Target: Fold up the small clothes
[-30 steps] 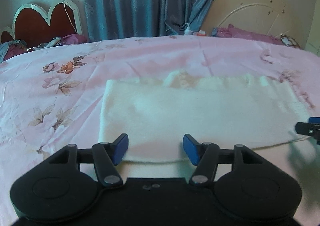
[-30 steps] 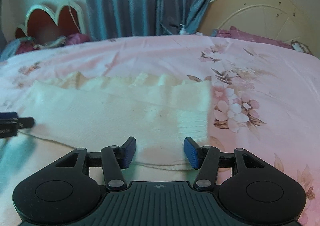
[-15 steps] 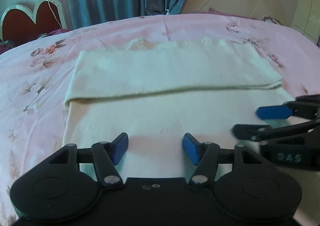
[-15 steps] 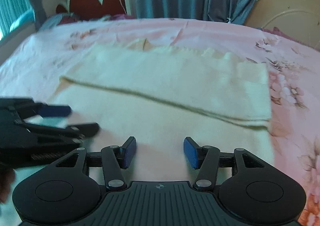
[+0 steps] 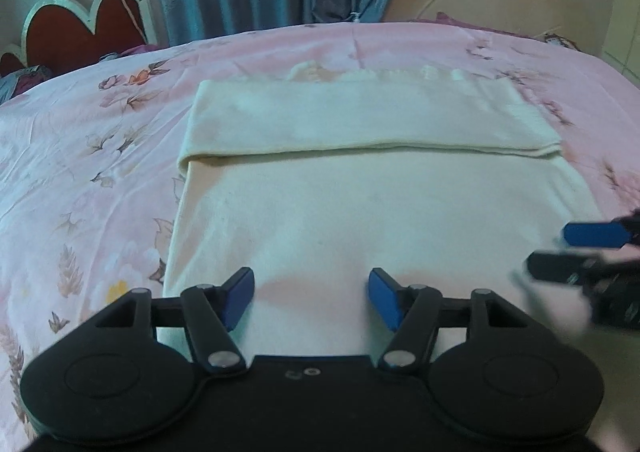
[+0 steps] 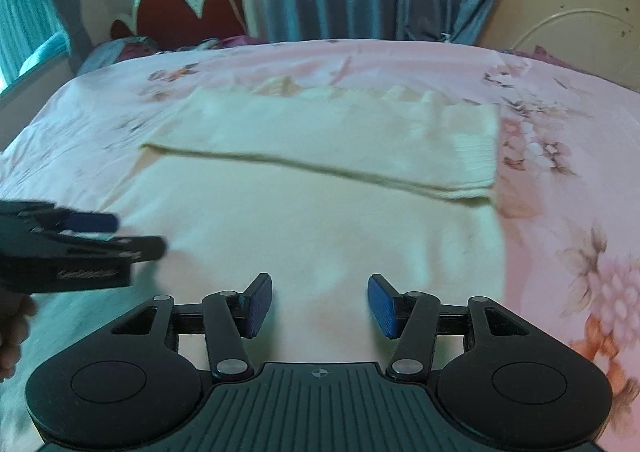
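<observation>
On the bed (image 5: 120, 140), cream garment (image 5: 360, 212) half-folded; 2 claws, left claw (image 5: 311, 294) and right claw (image 6: 320, 302), hover open and empty, likely for the next fold.

Garment (image 5: 360, 212) on bed (image 5: 100, 156)

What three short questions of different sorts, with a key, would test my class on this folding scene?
1. True or false: the left gripper is clamped on the cream garment.
2. What covers the bed under the garment? A) plain blue blanket B) pink floral sheet C) bare mattress
3. Fill in: the garment's far part is folded toward the ____ side.

Key:
1. False; its jaws stand apart above the cloth with nothing between them, as do those of the right gripper.
2. B
3. near; the folded edge crosses the garment.
</observation>
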The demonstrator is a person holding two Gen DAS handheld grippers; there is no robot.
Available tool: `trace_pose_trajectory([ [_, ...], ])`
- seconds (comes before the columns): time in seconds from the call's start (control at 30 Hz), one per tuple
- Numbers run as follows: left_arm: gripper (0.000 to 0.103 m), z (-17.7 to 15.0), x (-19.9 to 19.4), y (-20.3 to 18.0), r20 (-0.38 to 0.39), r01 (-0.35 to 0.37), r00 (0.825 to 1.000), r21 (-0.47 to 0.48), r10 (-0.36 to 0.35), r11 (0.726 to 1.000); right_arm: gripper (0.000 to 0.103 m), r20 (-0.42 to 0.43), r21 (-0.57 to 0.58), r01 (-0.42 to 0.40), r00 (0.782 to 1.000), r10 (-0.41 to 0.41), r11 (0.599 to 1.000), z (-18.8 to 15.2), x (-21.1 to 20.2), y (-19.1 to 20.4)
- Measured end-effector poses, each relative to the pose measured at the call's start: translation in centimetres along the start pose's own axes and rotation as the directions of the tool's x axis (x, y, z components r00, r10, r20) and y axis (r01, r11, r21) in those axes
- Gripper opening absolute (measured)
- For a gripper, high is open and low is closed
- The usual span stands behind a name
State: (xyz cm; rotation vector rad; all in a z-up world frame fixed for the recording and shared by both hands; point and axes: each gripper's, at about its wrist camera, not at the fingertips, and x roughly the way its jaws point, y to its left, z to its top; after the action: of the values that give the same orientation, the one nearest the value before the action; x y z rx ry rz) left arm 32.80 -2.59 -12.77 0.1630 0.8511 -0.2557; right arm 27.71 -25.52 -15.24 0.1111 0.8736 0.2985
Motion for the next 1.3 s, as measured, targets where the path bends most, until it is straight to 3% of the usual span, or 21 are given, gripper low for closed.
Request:
trace_pose_trajectory([
  [0.3,0.062,-4.6,-3.4,0.1,-0.012,0.103,0.995,0.063,-0.103,0.993,0.054,-0.036,0.022,0.027,0.999,-0.026,0.999,-4.5,-2.9,3.8],
  [0.5,0.062,-8.7,-5.8,1.1,-0.005,0.101,0.995,0.133,-0.101,0.986,0.054,-0.062,-0.014,0.073,0.995,-0.074,0.997,-7.6,-5.0,6.1],
  [0.67,0.062,-9.9,-7.4,2.2,-0.008,0.088,0.996,0.133,-0.088,0.987,0.054,-0.053,-0.008,0.153,0.987,-0.153,0.988,-9.5,-6.8,6.1],
  [0.8,0.062,-11.1,-9.4,3.6,-0.018,0.079,0.997,0.095,-0.078,0.992,0.054,-0.072,-0.023,0.201,0.977,-0.203,0.979,-11.2,-8.6,5.7],
  [0.97,0.066,-12.7,-11.8,5.9,-0.033,0.061,0.998,0.050,-0.059,0.997,0.054,-0.040,0.043,0.259,0.966,-0.257,0.965,-12.5,-12.5,4.2],
  [1.13,0.065,-14.8,-12.5,8.4,-0.116,0.111,0.986,-0.102,-0.122,0.989,0.054,-0.111,0.118,0.263,0.962,-0.250,0.958,-14.3,-13.6,2.7],
  [1.3,0.058,-16.1,-12.8,9.4,-0.136,0.158,0.974,-0.180,-0.183,0.971,0.054,-0.145,0.205,0.242,0.966,-0.215,0.948,-16.1,-14.6,2.2],
])
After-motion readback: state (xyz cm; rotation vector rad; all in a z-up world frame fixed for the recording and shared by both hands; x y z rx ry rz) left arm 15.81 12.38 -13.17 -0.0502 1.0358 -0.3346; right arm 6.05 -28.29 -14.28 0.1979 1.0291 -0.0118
